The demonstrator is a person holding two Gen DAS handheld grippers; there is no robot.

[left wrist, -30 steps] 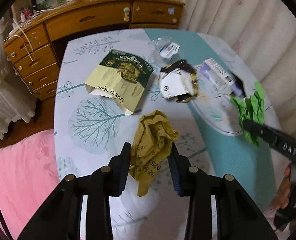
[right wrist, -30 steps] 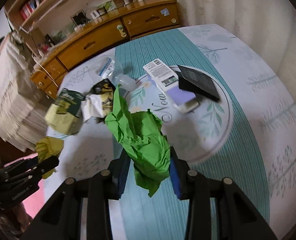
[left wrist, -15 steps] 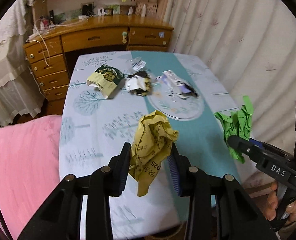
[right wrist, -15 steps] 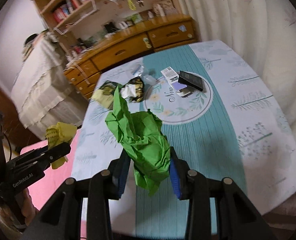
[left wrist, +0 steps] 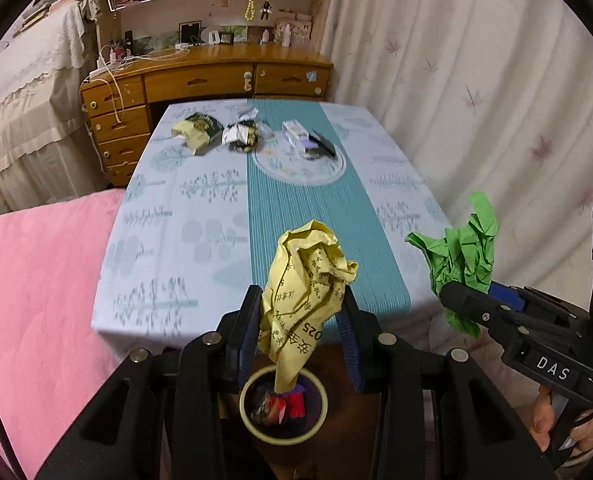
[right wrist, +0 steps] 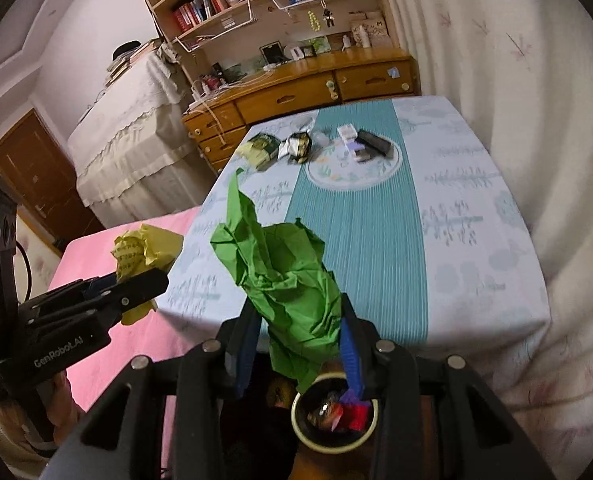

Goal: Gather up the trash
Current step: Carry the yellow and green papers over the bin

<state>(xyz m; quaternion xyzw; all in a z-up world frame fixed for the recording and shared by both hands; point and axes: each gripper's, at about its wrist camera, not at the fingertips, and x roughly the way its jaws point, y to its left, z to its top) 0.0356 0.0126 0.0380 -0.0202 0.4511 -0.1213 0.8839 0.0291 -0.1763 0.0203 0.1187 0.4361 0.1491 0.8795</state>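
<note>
Now | L gripper (left wrist: 301, 312) clamped on yellow paper wad (left wrist: 308, 276) | R gripper (right wrist: 298, 330) clamped on green paper wad (right wrist: 284, 280) | both above bin (left wrist: 283, 410), near table (left wrist: 200, 248) edge

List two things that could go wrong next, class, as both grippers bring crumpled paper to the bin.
1. The bin has a narrow mouth; the green paper is bulky and could catch on the rim or fall outside.
2. The left gripper and right gripper converge on one bin and may collide.

Dim warm indoor light, soft shadows, fisheye bending with dark corners, slight motion blur
</note>
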